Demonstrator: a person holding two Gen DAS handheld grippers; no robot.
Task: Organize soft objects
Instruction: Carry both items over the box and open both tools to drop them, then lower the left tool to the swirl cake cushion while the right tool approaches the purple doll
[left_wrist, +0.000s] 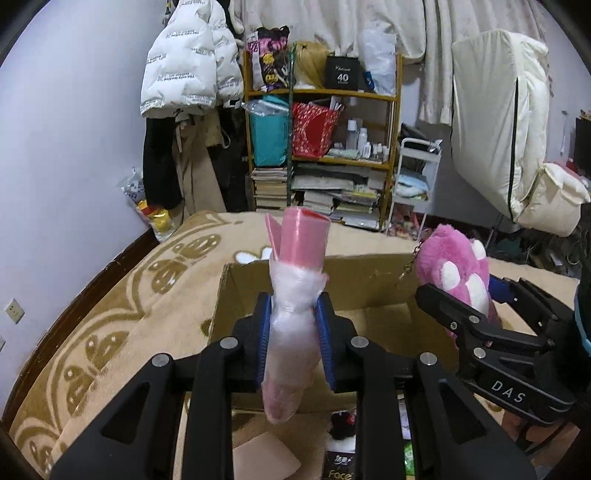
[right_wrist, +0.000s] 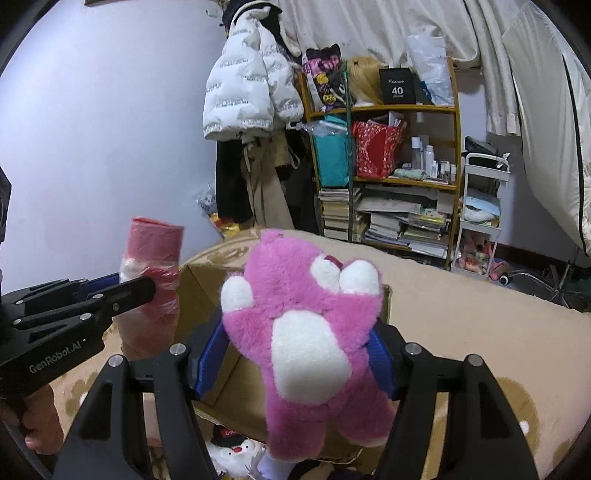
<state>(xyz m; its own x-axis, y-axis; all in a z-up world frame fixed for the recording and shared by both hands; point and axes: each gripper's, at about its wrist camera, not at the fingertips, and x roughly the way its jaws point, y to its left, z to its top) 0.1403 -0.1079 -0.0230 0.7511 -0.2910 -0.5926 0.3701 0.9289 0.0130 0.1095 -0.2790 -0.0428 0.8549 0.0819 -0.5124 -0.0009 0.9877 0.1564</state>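
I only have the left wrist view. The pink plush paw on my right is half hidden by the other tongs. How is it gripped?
Observer: The right tongs are shut on the fluffy pink plush paw with white pads, its blue fingers squeezing it at the big white pad, toes up.
Operator: What is under it?
Observer: It hangs over the open brown cardboard box; a white plush toy with a black cap lies below it.
Operator: And my load from that side?
Observer: The left tongs clamp the pink plastic-wrapped roll upright, beside the box's left wall.
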